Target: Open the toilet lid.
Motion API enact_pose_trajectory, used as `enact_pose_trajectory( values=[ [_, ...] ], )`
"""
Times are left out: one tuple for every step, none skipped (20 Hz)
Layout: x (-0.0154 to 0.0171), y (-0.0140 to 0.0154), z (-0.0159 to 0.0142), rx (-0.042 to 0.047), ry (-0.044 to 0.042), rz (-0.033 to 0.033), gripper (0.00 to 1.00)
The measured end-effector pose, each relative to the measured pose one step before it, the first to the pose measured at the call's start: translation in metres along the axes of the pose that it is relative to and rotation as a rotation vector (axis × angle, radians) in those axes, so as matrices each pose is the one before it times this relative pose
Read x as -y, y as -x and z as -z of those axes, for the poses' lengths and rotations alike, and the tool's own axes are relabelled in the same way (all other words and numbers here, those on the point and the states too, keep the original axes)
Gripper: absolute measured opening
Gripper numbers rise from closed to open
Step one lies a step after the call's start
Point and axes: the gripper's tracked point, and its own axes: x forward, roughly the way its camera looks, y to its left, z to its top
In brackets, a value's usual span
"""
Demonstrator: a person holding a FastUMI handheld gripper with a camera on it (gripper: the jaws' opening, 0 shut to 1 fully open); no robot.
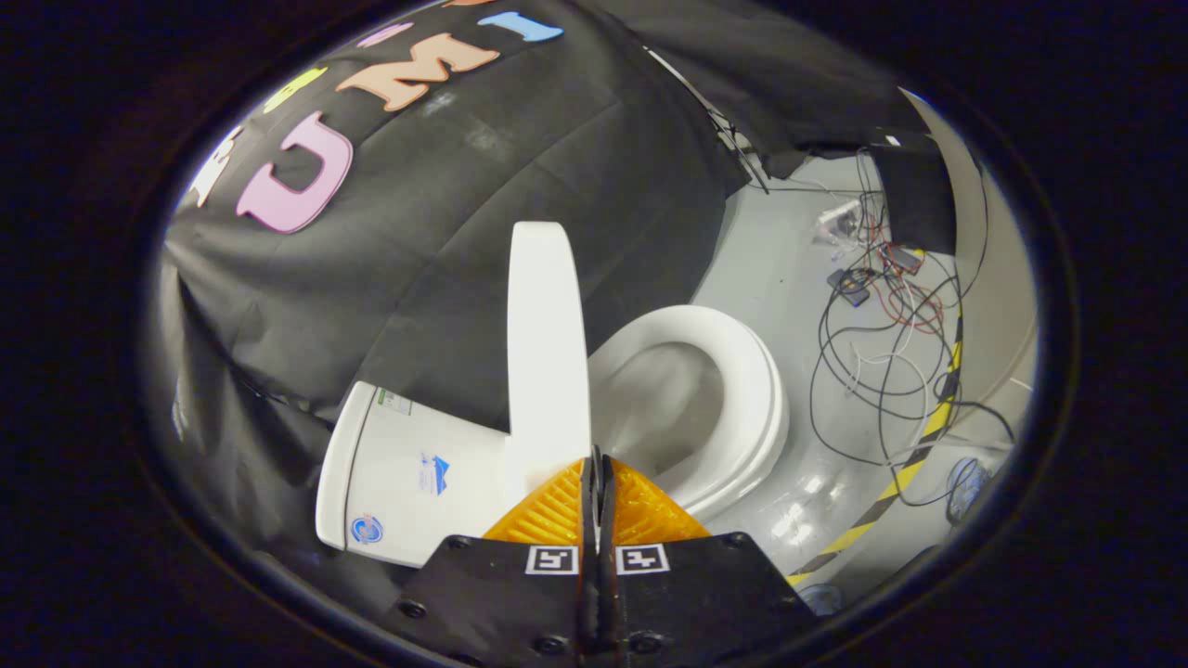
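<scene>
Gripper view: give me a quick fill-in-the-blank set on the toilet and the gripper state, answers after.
1. The toilet lid stands ____, leaving the bowl uncovered.
2. The fingers of the gripper are ____ together, with the lid's edge just ahead of them.
3. The seat lies ____ on the bowl rim.
4. Loose ____ lie tangled on the floor beyond the toilet.

Answers: raised; closed; down; cables

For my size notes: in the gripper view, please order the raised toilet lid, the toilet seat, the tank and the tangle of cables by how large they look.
1. Toilet seat
2. Tank and raised toilet lid: alike, and the lid is seen edge-on just beyond the closed tongs, so unranked
3. Tangle of cables: loose, extent unsure
</scene>
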Motion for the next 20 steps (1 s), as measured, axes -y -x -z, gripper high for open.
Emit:
enact_pose_trajectory(
  values=[
    [-0.00736,0.00022,-0.00058,0.01083,0.03076,0.0043,0.01],
    [-0.00659,0.00475,-0.00003,0.01125,0.02457,0.0086,0.01],
    [-0.00507,0.00209,-0.00085,0.00225,0.01439,0.00636,0.01],
    [-0.00634,0.00219,-0.00061,0.00702,0.00655,0.00446,0.0],
    [-0.00509,0.00105,-0.00077,0.0001,0.00877,0.00262,0.0],
    [-0.00504,0.00153,0.00035,-0.00041,0.01169,0.00875,0.01],
    [-0.0029,-0.00029,-0.00036,0.00289,0.02407,0.01129,0.01],
    [-0.00306,0.00325,0.00004,0.00028,0.03462,0.01191,0.01],
    [-0.00397,0.00208,-0.0008,0.00478,0.03786,0.00995,0.01],
    [-0.00207,0.00336,-0.00213,0.00058,0.02755,0.00878,0.01],
    [-0.00286,0.00095,-0.00139,0.00342,0.01715,0.00439,0.01],
    [-0.00402,0.00319,-0.00067,0.00763,0.01338,0.00009,0.01],
    [-0.00452,0.00088,-0.00062,0.00254,0.00999,-0.00317,0.01],
    [-0.00561,0.00307,-0.0003,0.01007,0.0138,-0.00596,0.01],
    [-0.00548,0.0019,-0.00047,0.00399,0.02074,-0.00473,0.01],
    [-0.00516,0.00122,-0.00047,0.00724,0.02937,-0.00162,0.01],
    [-0.00505,0.00115,-0.0011,0.00482,0.02123,-0.0009,0.0],
    [-0.00682,0.0019,-0.00137,0.00641,0.01739,-0.00552,0.01],
    [-0.00597,0.00154,-0.00128,0.00581,0.01182,-0.00753,0.01],
    [-0.00568,0.00269,-0.00053,0.00376,0.00509,-0.00732,0.01]
  ],
)
